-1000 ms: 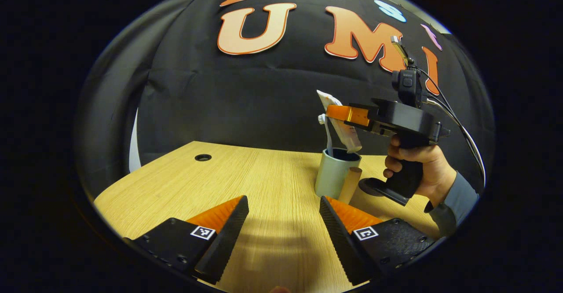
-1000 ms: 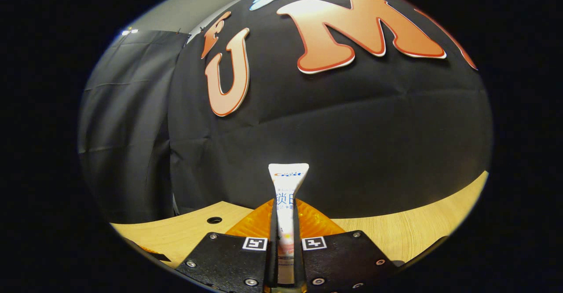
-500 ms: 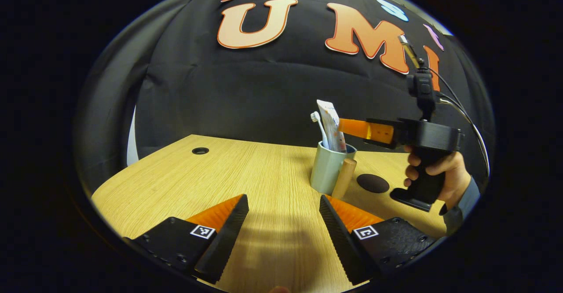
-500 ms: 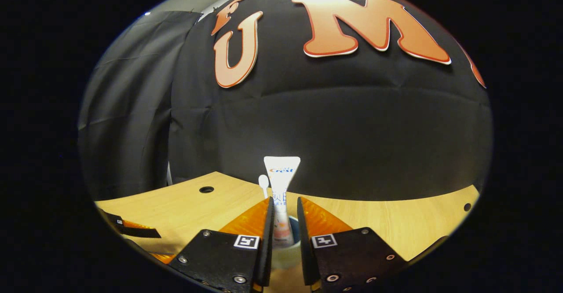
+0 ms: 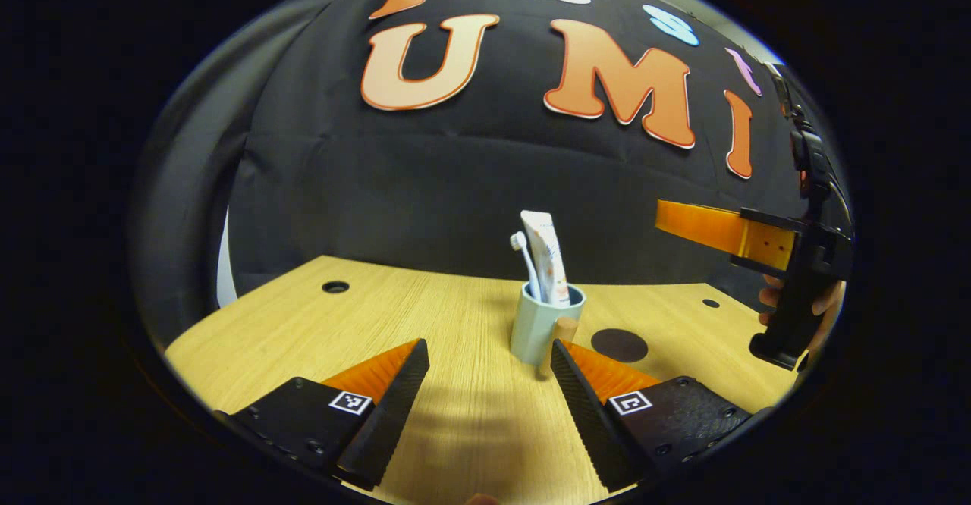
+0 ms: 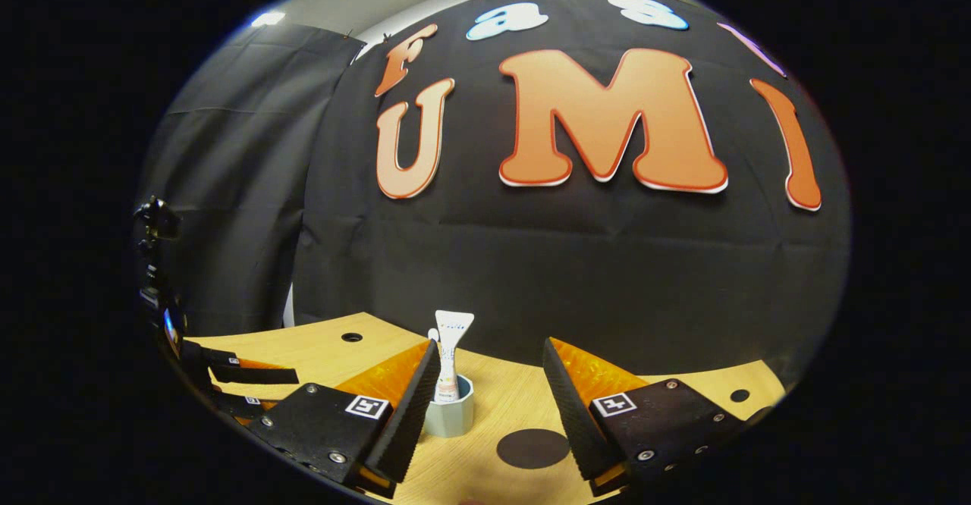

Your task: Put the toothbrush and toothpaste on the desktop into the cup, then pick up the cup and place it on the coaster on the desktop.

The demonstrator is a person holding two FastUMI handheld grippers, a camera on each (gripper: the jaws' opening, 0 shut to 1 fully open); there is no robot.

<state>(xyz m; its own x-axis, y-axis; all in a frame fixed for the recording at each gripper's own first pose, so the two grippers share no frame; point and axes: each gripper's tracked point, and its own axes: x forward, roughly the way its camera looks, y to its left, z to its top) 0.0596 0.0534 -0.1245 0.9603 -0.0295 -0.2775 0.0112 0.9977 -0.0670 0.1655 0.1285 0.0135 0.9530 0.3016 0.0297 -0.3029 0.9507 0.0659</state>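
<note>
My right gripper (image 6: 485, 406) has let go of the toothpaste (image 6: 450, 353) and backed off, fingers spread wide now. Left gripper (image 5: 485, 399) sits open too, low in frame. Toothpaste and toothbrush (image 5: 523, 258) both stand in the cup (image 5: 535, 327) mid-frame, coaster (image 5: 619, 344) just right. Cup lift is next, I reckon.

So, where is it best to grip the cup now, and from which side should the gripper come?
Probably the cup wall below the rim, approached level from the side. It stands upright on the table, and the toothbrush and toothpaste stick out of the top, blocking that way. Its wooden handle faces the left gripper, so straddle or avoid it.
</note>
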